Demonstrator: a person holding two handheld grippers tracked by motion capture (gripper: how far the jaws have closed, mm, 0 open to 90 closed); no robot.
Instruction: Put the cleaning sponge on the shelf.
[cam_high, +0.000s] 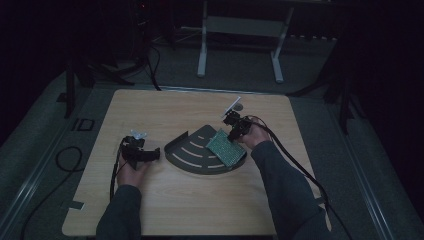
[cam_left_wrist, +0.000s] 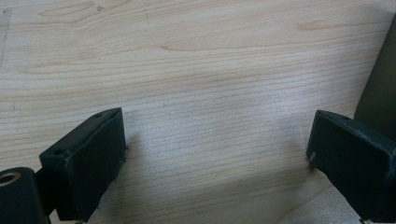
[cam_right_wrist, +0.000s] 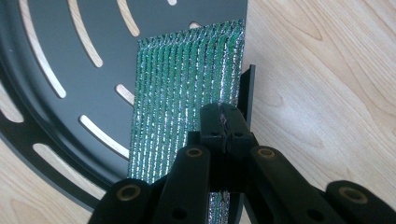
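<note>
— Green scouring pad (cam_right_wrist: 182, 102) sits pinched in the right claw (cam_right_wrist: 223, 122), clamped at its edge, lying just ahead of the jaws on the dark slotted tray (cam_right_wrist: 70, 93).

— Which step is this, do you think?

— Placing, I'd judge: the pad leans against the tray's raised side wall, right beside the claw tip.

— And the left claw (cam_left_wrist: 217, 144)?

— Wide open, gripping nothing, bare table (cam_left_wrist: 196, 60) between its jaws, the tray's edge just off one side.

— Next move?

— Probably lay the pad flat on the tray, then loosen the jaws and back away cleanly.
</note>
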